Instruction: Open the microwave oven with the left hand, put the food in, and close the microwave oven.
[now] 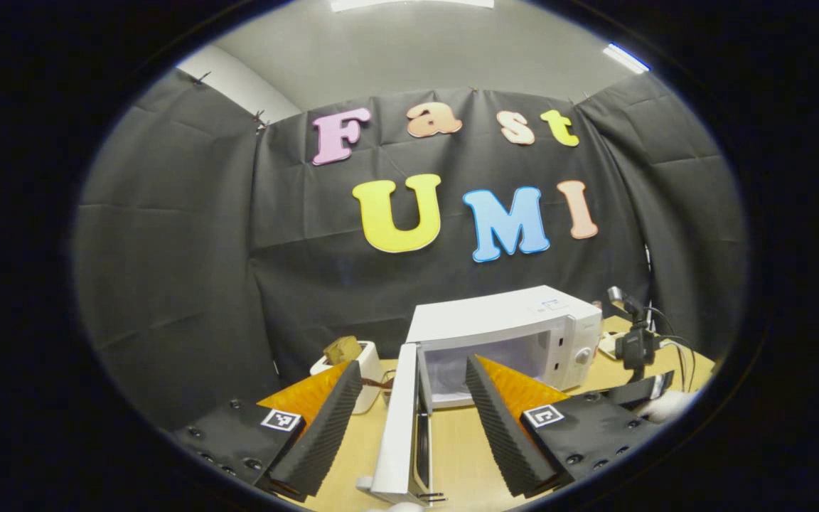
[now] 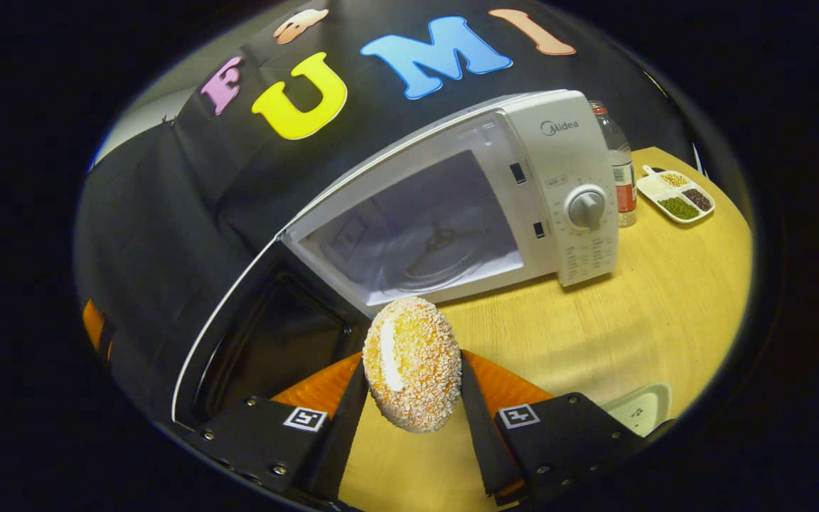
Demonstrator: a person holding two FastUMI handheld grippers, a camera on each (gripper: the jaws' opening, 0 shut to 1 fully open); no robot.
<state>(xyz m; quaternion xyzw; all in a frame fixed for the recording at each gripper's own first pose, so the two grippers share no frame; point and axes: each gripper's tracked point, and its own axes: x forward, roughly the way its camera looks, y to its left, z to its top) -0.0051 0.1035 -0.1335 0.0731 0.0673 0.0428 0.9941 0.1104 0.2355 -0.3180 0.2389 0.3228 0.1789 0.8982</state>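
The white microwave oven [image 2: 495, 192] stands on the pale wooden surface [image 2: 665, 320] with its door [image 2: 253, 341] swung wide to the left, and the bare cavity with its round turntable [image 2: 438, 256] lies open to the front. In the right gripper view, the food, a round bun crusted with pale crumbs [image 2: 413, 364], sits clamped between the jaws of the right gripper [image 2: 409, 419], both black ribbed fingers [image 2: 477, 419] pressing its sides; it is held above the surface, just in front of the oven's opening. To the oven's right stand a clear plastic bottle with a red label [image 2: 617, 167] and a white divided dish of green and dark beans [image 2: 676, 195]. In the left gripper view, the left gripper [image 1: 413, 419] has its jaws apart, and the edge of the open door [image 1: 399, 427] stands between its fingers, touching neither. Farther left a white toaster [image 1: 352, 366] holds a brownish slice. To the oven's right is a small black camera on a stand [image 1: 635, 345].
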